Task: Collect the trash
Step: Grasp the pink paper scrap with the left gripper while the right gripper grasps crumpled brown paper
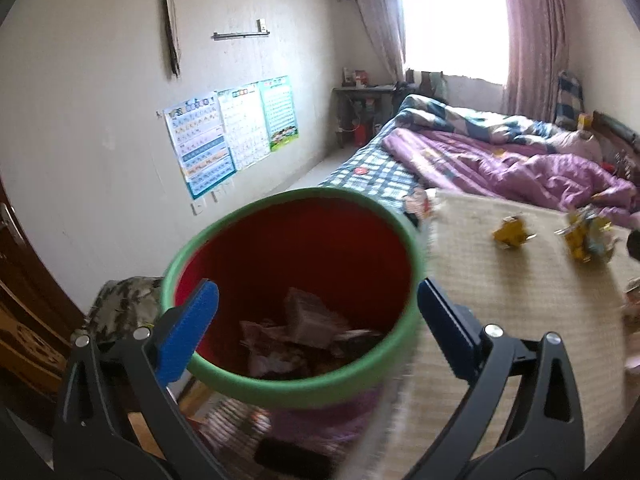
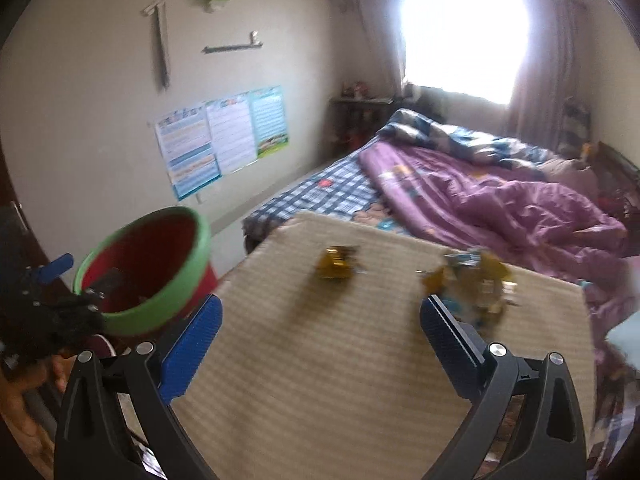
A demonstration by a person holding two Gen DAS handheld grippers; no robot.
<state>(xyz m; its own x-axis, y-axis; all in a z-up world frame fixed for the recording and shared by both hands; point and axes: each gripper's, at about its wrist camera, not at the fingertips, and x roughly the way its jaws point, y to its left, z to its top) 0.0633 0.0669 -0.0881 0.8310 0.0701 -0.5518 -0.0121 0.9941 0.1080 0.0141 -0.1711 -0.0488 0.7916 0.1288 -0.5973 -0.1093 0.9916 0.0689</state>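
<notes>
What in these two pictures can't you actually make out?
- Left wrist view: scraps inside the red bin, blurred, unidentifiable.
- Right wrist view: yellow wrappers on the mat, print smeared by motion.
- Both views: window glare hides outdoors.

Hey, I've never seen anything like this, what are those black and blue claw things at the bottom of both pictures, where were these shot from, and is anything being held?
Those claws are hand-held grippers, one in each of a person's hands, each with a camera looking along its fingers. One picture comes from the left gripper, the other from the right gripper. Both stand open and hold nothing. The left one faces a red bin with a green rim that already has crumpled trash inside. The right one looks over a beige mat laid beside a bed; on it lie a small yellow wrapper and a bigger yellow and blue wrapper pile, still to be collected.
</notes>
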